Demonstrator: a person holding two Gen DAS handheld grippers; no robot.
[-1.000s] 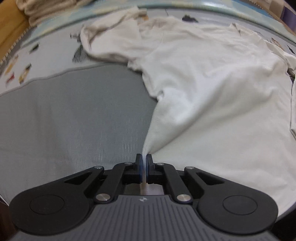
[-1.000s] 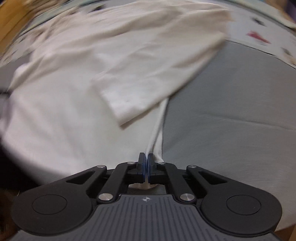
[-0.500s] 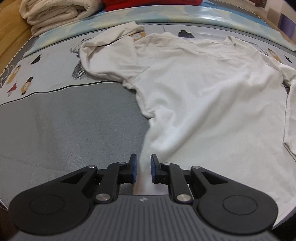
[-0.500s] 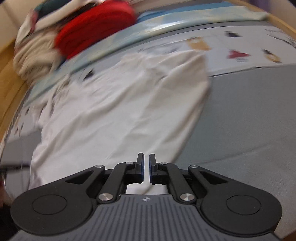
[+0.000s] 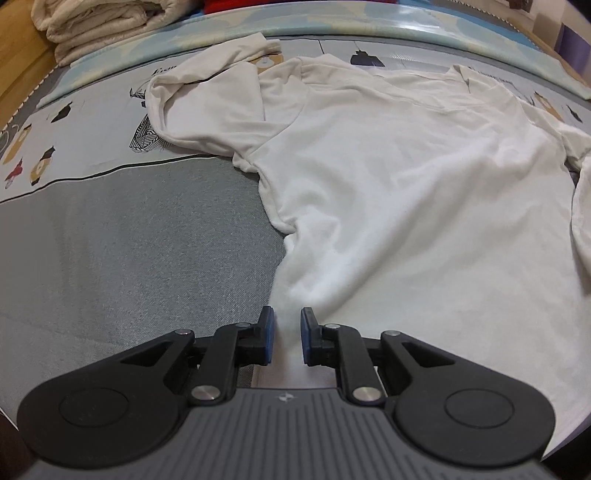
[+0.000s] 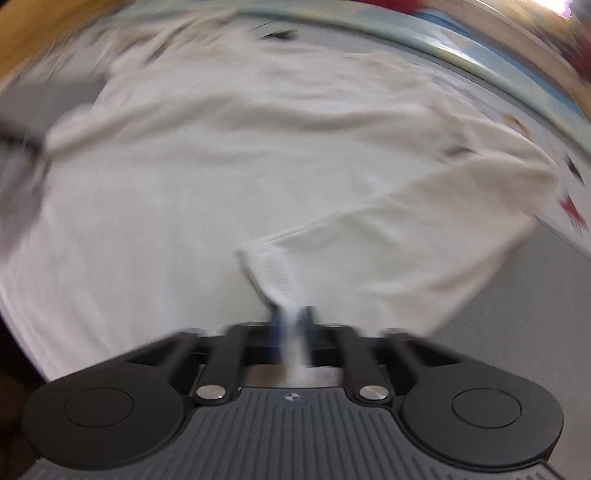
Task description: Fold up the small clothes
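One white T-shirt [image 5: 388, 192] lay spread ahead of the two grippers, one per view. One stack of folded cream cloth [image 5: 99, 26] sat far ahead to the left, on one grey mat [image 5: 129, 251] with a cartoon-printed border.

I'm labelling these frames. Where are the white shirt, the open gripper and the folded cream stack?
white shirt [image 5: 406, 206], left wrist view, chest panel.
left gripper [image 5: 287, 334], left wrist view, between fingertips.
folded cream stack [image 5: 99, 26], left wrist view, front folds.

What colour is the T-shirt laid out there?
White T-shirt, clearest in the left wrist view.
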